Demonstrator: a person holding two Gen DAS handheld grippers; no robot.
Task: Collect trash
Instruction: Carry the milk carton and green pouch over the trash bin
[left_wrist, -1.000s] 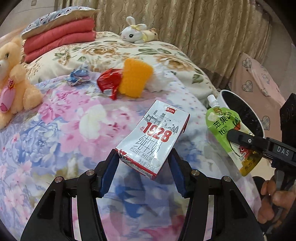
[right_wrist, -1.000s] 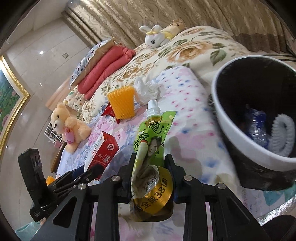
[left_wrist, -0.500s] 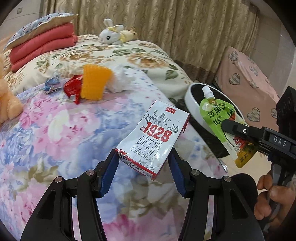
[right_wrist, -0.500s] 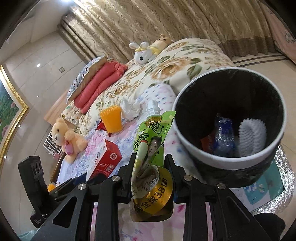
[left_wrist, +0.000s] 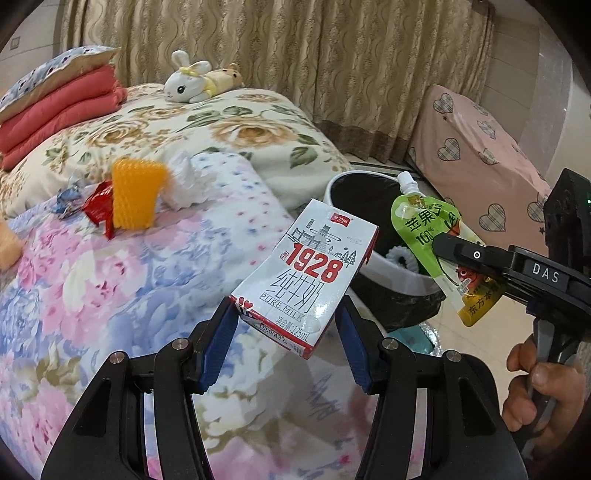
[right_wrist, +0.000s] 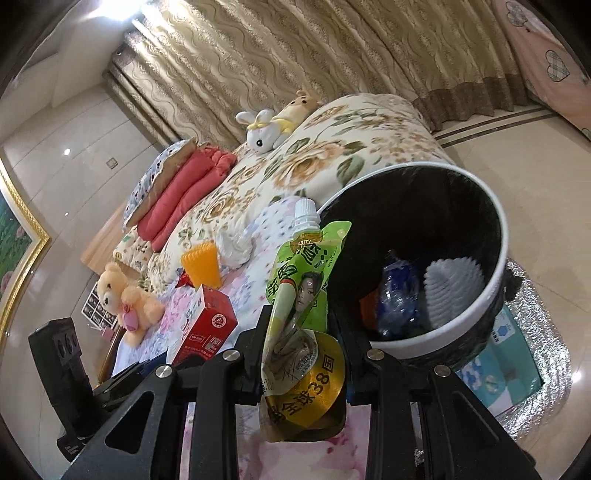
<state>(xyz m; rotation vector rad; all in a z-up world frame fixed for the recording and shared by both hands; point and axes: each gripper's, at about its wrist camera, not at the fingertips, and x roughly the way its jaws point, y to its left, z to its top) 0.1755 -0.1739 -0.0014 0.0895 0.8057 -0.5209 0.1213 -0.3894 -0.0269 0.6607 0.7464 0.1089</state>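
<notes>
At the lower centre of the left wrist view, the left gripper (left_wrist: 284, 332) has its blue-padded jaws about half apart, clamped on the bottom of a small white-and-red cardboard milk carton (left_wrist: 308, 273) that tilts up toward the upper right, held in the air above the floral pink-and-blue bedspread (left_wrist: 92, 295). At the right edge of that view a hand (left_wrist: 543, 384) squeezes the handle of the right gripper (right_wrist: 301, 354), whose jaws stand narrowly apart and pinch a crumpled green-and-gold plastic juice pouch with a white spout (right_wrist: 306, 299); in the right wrist view the pouch stands upright at the centre of the frame. The round bin with a white rim and a black liner (right_wrist: 495, 206) fills the right half of that view, just beside the pouch, holding a crushed clear plastic bottle (right_wrist: 399, 302) and a white ridged foam sleeve (right_wrist: 452, 288). On the bedspread at the left of the left wrist view lie an orange ridged foam sleeve (left_wrist: 135, 192), a red wrapper (left_wrist: 98, 206) and a crumpled white tissue (left_wrist: 184, 181).
</notes>
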